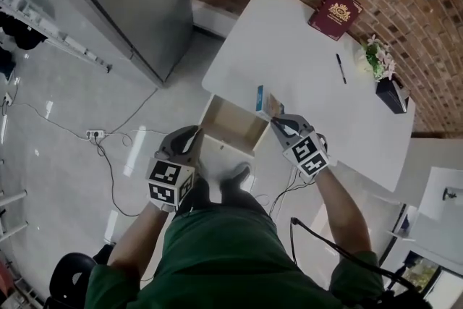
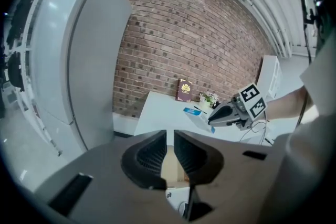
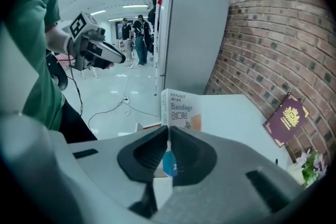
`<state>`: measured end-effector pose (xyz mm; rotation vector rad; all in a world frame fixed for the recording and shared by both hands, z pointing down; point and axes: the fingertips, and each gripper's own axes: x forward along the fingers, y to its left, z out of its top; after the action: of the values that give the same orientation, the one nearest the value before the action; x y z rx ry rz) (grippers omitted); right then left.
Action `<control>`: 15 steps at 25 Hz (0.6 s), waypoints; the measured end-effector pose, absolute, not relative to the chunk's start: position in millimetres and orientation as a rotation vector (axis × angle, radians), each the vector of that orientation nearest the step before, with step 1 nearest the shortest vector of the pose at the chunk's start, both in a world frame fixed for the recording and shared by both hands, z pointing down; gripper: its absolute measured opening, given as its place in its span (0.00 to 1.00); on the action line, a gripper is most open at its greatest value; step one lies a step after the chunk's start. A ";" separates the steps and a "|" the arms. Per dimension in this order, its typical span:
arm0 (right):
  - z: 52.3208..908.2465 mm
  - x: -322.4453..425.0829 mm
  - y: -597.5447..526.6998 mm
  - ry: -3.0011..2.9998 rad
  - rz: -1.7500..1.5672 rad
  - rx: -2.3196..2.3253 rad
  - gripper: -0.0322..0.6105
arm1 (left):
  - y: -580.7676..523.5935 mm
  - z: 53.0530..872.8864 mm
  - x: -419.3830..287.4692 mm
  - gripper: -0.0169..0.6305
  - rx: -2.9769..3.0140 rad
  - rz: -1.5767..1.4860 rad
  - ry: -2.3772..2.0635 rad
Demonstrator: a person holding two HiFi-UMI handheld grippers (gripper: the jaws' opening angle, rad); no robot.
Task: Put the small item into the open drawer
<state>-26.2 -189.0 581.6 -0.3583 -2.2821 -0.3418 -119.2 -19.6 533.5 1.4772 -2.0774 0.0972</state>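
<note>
bandage box (image 3: pixel 181 105) | lower end hidden | between right gripper (image 3: pixel 168 131) jaws

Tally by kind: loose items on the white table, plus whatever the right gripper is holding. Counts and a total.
Maroon book: 1
Pen: 1
Flower bunch: 1
Black object beside the flowers: 1
Bandage box, clamped in the right gripper: 1
Total: 5

Drawer (image 1: pixel 233 128) open-topped; table (image 1: pixel 289 47) edge along far side; left gripper (image 1: pixel 194 135) beside left wall, box (image 1: pixel 266 102) near far-right corner.
</note>
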 end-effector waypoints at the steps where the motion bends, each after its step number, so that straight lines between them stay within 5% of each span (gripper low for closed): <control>1: 583.2 -28.1 -178.6 -2.273 -0.342 -0.375 0.09 | -12.1 537.0 -123.9 0.08 1.473 0.098 -2.086; 15: 622.7 -48.8 -78.7 -2.143 -0.303 -0.496 0.09 | 63.0 563.4 -164.0 0.08 1.438 0.075 -2.075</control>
<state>-48.8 -78.7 622.7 -0.4959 -2.1434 -0.3026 -164.0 63.0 563.4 1.4380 -2.0751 0.0745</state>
